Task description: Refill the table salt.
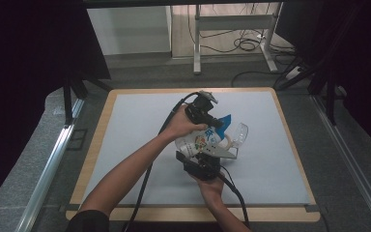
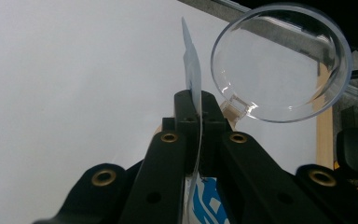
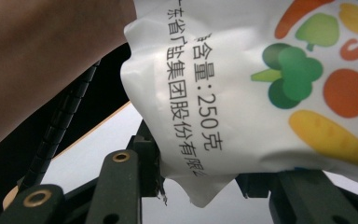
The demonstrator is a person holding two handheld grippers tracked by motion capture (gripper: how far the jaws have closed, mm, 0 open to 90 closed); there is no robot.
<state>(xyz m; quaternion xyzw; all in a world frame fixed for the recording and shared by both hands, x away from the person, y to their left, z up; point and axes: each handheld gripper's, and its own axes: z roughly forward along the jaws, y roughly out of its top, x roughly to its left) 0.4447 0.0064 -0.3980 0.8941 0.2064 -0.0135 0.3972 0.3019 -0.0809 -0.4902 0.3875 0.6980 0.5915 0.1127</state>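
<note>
Bag held over the bowl, two tools gripping it

Left tool pinches the blue top edge of the white printed plastic bag; right tool clamps the bag's lower corner, holding it tilted above the pale grey tabletop. The clear round plastic bowl sits just beside it, apparently empty; opening and pouring seem still to come.

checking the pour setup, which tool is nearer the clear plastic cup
Left. The left tool, shut on the pouch's top edge, sits right beside the clear cup. The right tool grips the pouch's bottom, farther from it.
</note>
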